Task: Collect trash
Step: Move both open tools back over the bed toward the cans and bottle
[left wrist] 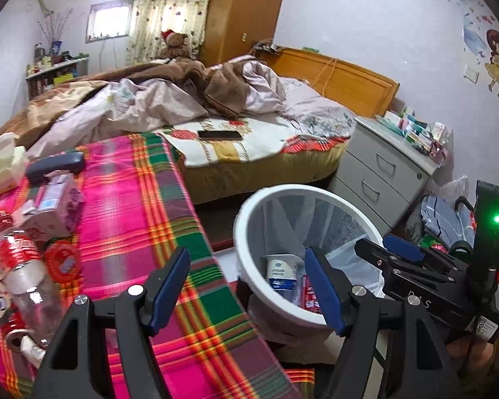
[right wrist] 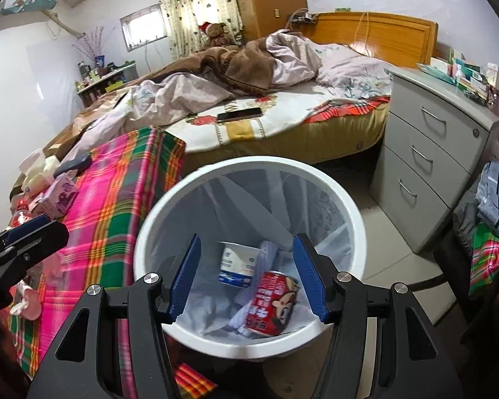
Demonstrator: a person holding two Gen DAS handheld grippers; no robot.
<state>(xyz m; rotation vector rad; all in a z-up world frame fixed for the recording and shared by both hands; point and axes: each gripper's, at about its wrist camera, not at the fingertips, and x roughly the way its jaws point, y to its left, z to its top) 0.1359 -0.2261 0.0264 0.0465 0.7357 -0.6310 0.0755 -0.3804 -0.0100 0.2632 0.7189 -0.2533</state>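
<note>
In the left wrist view the left gripper (left wrist: 246,286) stands apart and empty at lower centre, the plastic bottle (left wrist: 23,266) and carton (left wrist: 55,206) crowded at left on the plaid cloth (left wrist: 133,199); a hasty reach could roll the bottle off; in the right wrist view the right gripper (right wrist: 246,276) gapes empty over the bin (right wrist: 143,232), red can (right wrist: 272,302) and cup (right wrist: 238,262) inside; a knock might tip it.

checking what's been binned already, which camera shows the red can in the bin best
The right wrist view: the red can lies fully visible in the white bin, beside the yogurt cup. In the left wrist view, only a red sliver shows behind a finger.
</note>
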